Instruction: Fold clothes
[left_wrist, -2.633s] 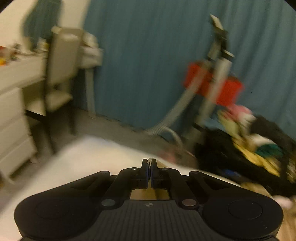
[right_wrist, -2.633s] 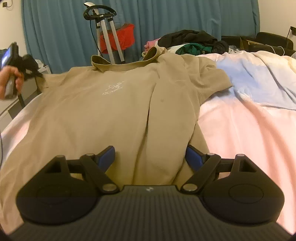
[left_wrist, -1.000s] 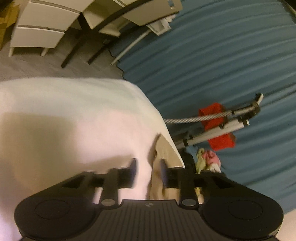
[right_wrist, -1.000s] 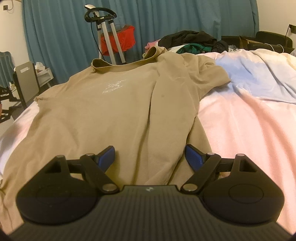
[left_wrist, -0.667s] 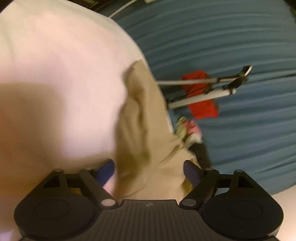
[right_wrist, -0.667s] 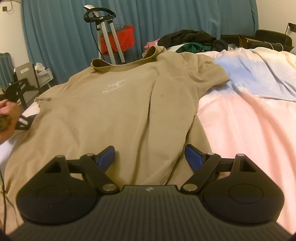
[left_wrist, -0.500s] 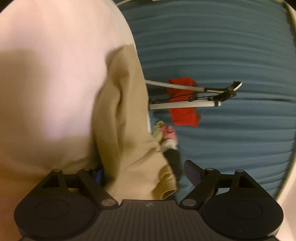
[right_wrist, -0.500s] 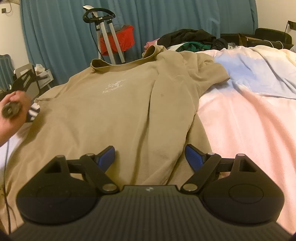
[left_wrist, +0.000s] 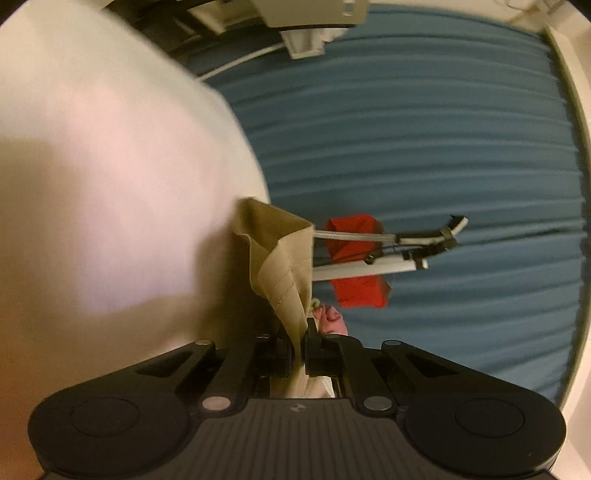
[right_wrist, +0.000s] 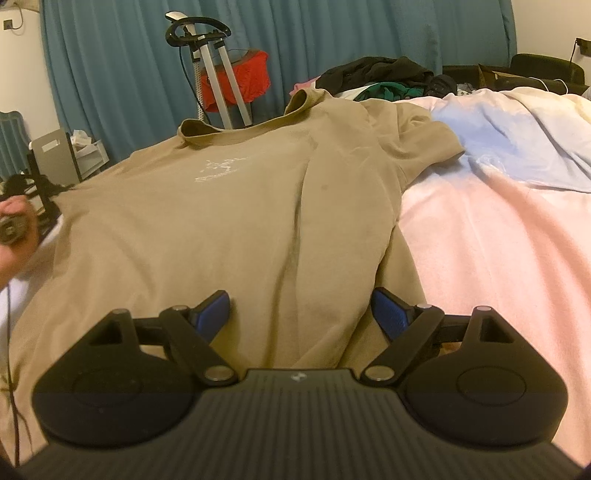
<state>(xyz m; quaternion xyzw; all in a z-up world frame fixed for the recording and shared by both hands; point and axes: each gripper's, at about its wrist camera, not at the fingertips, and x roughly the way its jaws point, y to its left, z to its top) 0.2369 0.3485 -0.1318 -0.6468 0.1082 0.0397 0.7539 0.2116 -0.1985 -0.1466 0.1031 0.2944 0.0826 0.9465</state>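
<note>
A tan T-shirt (right_wrist: 229, 221) lies spread face up on the bed, collar toward the curtain, with a small white print on the chest. My right gripper (right_wrist: 301, 314) is open and empty, hovering over the shirt's lower hem. My left gripper (left_wrist: 298, 345) is shut on the hem of the shirt's left sleeve (left_wrist: 280, 258), which stands up between its fingers. In the right wrist view the hand holding the left gripper (right_wrist: 14, 225) shows at the far left edge of the shirt.
The bed has a pale pink cover (right_wrist: 498, 240) and a light blue garment (right_wrist: 517, 147) to the right. A pile of dark clothes (right_wrist: 380, 75) lies beyond the collar. A garment steamer stand with a red item (right_wrist: 236, 79) stands before the teal curtain (right_wrist: 369, 33). A chair (right_wrist: 55, 158) is at left.
My left gripper has closed from wide open onto the sleeve hem. The right gripper has stayed still and open over the lower hem.
</note>
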